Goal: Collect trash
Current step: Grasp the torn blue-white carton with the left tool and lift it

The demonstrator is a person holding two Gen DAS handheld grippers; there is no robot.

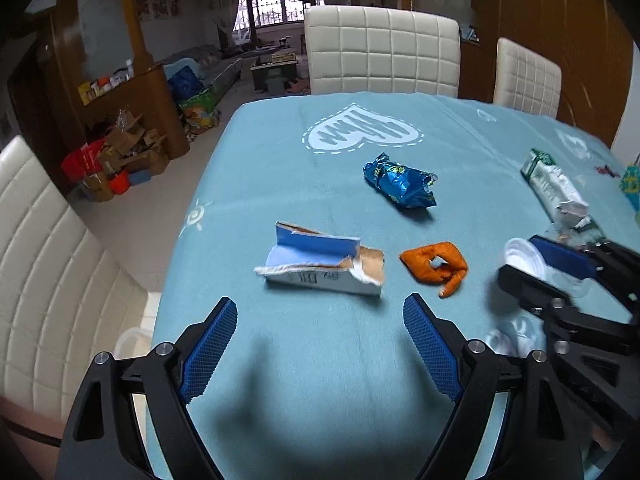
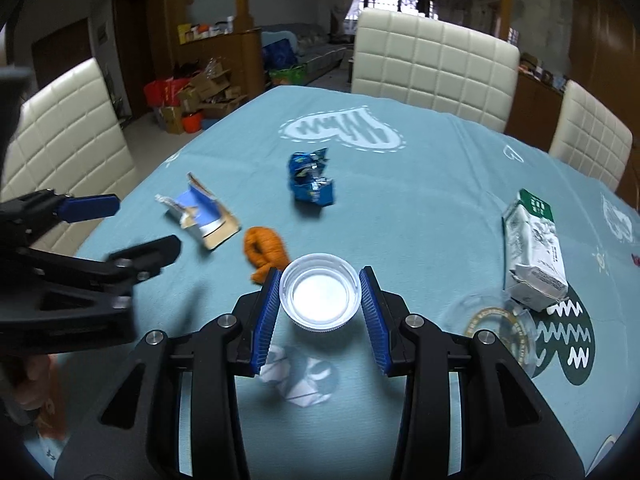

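1. the counter (image 1: 320, 360) is covered in a light blue cloth with pale heart prints, and the trash lies scattered across it

2. the left gripper (image 1: 320, 316) hangs over the near part of the counter with its jaws spread wide and nothing between them

3. just beyond the left gripper lies a torn blue and white cardboard box (image 1: 320, 260), opened out flat on the cloth

4. to the right of the box sits a crumpled orange wrapper (image 1: 436, 266), near it but apart

5. farther back lies a crumpled shiny blue foil wrapper (image 1: 400, 182), well apart from the box

6. the right gripper (image 2: 320, 300) has its jaws part way in, the blue pads pressed on either side of a round translucent white plastic lid (image 2: 319, 297) with its hollow facing the camera

7. in the right wrist view the orange wrapper lies just left of the lid, touching the left pad's edge as seen

8. a squashed white and green carton (image 2: 534, 256) lies at the right side of the counter, well apart from the lid

9. a clear crumpled plastic film (image 2: 300, 380) lies on the cloth under the right gripper

10. cream padded chairs (image 1: 382, 50) stand around the counter
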